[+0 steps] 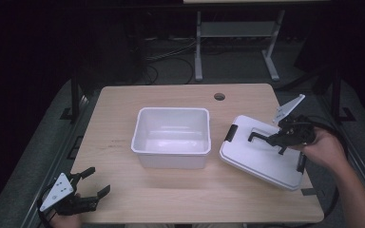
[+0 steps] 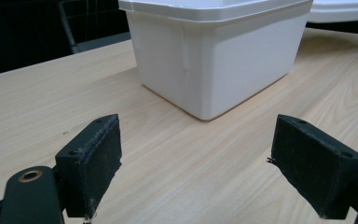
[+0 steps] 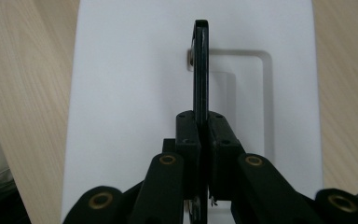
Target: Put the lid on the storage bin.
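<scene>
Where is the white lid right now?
In the high view the white lid is at the table's right side, just right of the open white bin, tilted, its black handle clamped in the right gripper.

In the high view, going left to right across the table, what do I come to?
left gripper → white tub → white lid → right gripper, shut on the lid's black handle
</scene>
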Tool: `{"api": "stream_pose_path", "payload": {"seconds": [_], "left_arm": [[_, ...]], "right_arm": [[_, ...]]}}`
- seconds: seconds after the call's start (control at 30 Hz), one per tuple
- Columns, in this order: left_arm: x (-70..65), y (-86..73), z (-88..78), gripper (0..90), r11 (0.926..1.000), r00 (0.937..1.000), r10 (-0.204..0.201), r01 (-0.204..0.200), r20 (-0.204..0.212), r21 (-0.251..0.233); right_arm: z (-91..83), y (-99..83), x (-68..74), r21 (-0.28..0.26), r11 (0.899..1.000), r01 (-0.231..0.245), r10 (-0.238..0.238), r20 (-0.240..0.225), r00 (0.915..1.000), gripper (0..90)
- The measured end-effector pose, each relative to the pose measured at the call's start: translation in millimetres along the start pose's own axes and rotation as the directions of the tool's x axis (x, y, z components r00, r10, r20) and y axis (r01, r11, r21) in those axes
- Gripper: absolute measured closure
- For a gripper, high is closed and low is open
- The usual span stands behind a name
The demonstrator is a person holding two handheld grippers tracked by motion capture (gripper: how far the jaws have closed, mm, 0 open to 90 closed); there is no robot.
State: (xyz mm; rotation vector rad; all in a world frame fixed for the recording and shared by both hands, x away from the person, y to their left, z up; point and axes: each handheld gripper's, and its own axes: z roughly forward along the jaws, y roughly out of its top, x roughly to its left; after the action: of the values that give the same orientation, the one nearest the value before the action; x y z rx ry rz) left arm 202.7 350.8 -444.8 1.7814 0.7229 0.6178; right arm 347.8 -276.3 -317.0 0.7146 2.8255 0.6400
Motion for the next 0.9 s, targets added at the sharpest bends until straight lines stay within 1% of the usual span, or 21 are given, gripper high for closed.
{"api": "stream_pose_path", "payload": {"seconds": [0.13,0.27,0.4,0.53,0.9], "left_arm": [[-0.1,0.0,0.0,15.7,1.0000,1.0000,0.000,0.000,0.000,0.000],[0.2,-0.1,-0.5,15.7,1.0000,1.0000,0.000,0.000,-0.002,-0.003],[0.4,-0.2,-0.7,15.7,1.0000,1.0000,0.000,0.000,-0.001,-0.002],[0.5,-0.1,-0.8,15.7,1.0000,1.0000,0.000,0.000,-0.001,-0.003],[0.3,0.0,-0.6,15.7,1.0000,1.0000,-0.002,0.002,-0.002,-0.007]], "right_arm": [[-12.9,5.8,0.1,-0.016,1.000,0.014,-0.014,0.010,0.9999,84.6],[-22.4,13.0,2.0,-0.015,1.000,0.027,-0.027,0.015,0.9995,84.6],[-31.0,20.1,2.8,-0.018,0.999,0.050,-0.050,0.018,0.9986,84.6],[-40.3,27.3,4.4,-0.019,0.998,0.060,-0.059,0.022,0.9980,84.6],[-66.3,53.7,12.6,-0.025,0.993,0.113,-0.112,0.035,0.9931,84.6]]}}
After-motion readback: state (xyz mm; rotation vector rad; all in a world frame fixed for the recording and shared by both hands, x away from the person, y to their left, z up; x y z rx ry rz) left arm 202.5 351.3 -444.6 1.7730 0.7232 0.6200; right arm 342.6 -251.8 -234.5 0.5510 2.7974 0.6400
